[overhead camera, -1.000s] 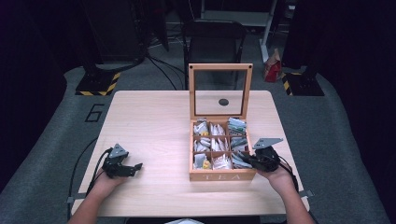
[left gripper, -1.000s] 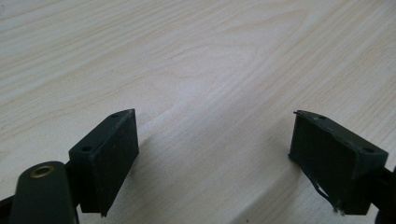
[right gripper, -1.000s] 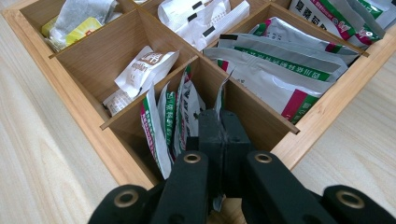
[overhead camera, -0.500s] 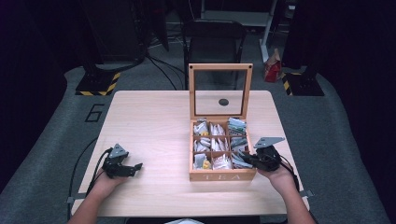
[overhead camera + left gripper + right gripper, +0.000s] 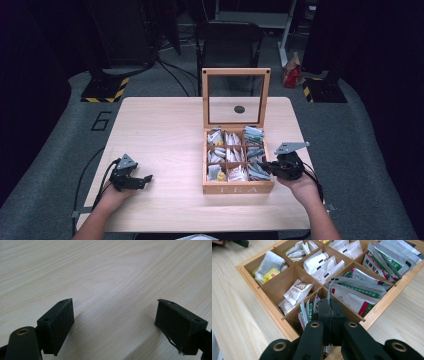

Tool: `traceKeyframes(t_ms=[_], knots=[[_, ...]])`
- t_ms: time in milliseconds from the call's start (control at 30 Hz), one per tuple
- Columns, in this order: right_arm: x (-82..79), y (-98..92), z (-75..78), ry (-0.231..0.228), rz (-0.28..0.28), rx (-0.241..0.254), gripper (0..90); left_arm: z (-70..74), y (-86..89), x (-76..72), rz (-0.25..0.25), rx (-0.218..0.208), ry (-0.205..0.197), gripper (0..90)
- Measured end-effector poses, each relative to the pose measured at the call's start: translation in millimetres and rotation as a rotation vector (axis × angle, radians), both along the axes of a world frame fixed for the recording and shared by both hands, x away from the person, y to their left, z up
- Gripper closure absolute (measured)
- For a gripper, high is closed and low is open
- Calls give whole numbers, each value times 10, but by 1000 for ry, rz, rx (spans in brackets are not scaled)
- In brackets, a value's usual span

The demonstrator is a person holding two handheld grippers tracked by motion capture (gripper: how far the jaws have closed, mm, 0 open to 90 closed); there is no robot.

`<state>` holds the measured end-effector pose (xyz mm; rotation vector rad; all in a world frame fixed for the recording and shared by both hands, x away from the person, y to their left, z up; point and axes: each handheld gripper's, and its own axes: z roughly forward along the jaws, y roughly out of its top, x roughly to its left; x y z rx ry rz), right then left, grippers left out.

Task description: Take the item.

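An open wooden tea box (image 5: 238,189) stands on the table's right half, its glass-paned lid (image 5: 236,72) upright at the back. Its compartments hold paper tea sachets. My right gripper (image 5: 264,167) reaches in from the box's right side and is low over the near right compartment. In the right gripper view its jaws (image 5: 331,307) are pressed together among green-and-white sachets (image 5: 354,293); whether a thin sachet is pinched between them I cannot tell. My left gripper (image 5: 145,179) rests at the table's near left, open over bare wood (image 5: 115,325).
The light wooden table (image 5: 160,130) has bare wood to the left of the box and behind the left hand. A dark chair (image 5: 227,40) stands beyond the far edge. Cables trail from both grippers off the near edge.
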<state>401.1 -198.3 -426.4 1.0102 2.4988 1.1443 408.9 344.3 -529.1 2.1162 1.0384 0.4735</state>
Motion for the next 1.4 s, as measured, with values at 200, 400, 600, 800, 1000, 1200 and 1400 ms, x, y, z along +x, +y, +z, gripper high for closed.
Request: traceKeyframes(t_ms=[200, 400, 600, 800, 1000, 1200, 1400], knots=[[2, -22, 69, 0, -2, 1, 895, -1, -1, -1, 2, -2, 1, 148], [4, -45, 225, 5, -5, 26, 895, -1, -1, 0, 2, -2, 1, 148], [17, -53, 355, -6, 3, 41, 895, -1, -1, 0, 1, -2, 0, 149], [30, -54, 447, -6, 10, 54, 895, 0, 0, 0, 1, 0, -1, 149], [28, -59, 516, -16, 10, 59, 895, -1, -1, 0, 1, -2, 1, 149], [34, -88, 536, -26, 8, 59, 895, -1, -1, 0, 1, -2, 1, 149], [41, -159, 514, -29, -14, 68, 895, -1, -1, 0, 2, -3, 1, 148]])
